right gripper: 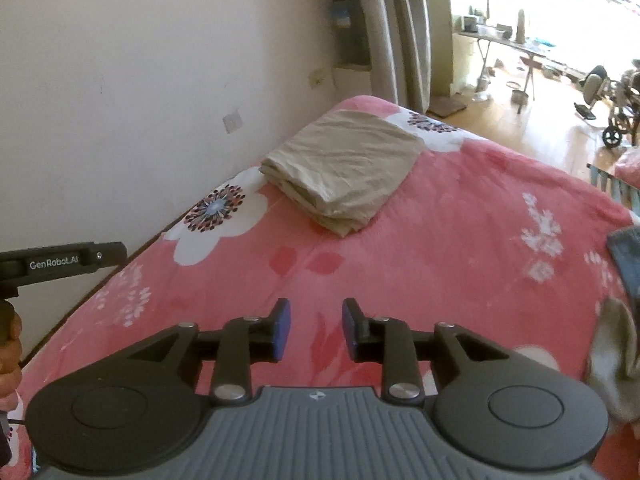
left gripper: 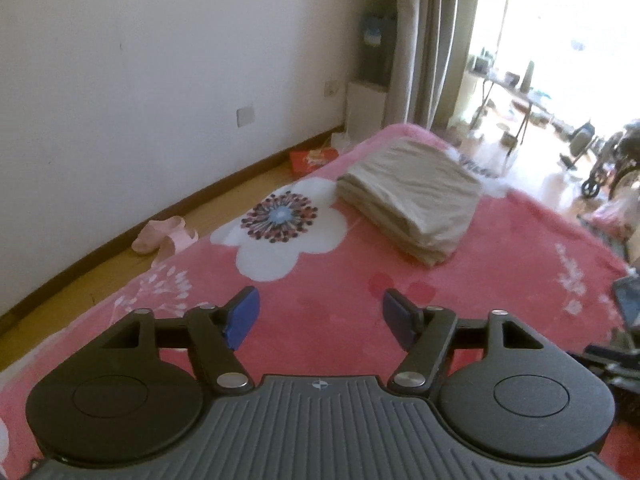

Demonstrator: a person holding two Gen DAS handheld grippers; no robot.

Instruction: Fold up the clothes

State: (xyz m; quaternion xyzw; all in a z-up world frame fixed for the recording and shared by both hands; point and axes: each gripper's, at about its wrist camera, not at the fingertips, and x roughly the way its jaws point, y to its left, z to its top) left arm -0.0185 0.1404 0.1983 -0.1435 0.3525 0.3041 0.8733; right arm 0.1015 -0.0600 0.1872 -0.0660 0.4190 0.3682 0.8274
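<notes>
A beige garment [left gripper: 412, 196] lies folded in a neat stack on the pink flowered bed cover [left gripper: 340, 300], near the far corner of the bed; it also shows in the right wrist view [right gripper: 344, 168]. My left gripper [left gripper: 320, 316] is open and empty, hovering over the cover well short of the stack. My right gripper [right gripper: 314, 328] is open and empty, also over the cover in front of the stack. A grey-white piece of cloth [right gripper: 612, 360] and a dark blue-grey garment [right gripper: 626, 260] lie at the bed's right edge.
A white wall [left gripper: 160, 60] runs along the bed's left side, with pink slippers [left gripper: 164, 236] and a red box [left gripper: 314, 158] on the wooden floor. The left gripper's body [right gripper: 60, 262] shows at the left. Curtains [left gripper: 432, 40], a table and a wheelchair [right gripper: 624, 120] stand beyond the bed.
</notes>
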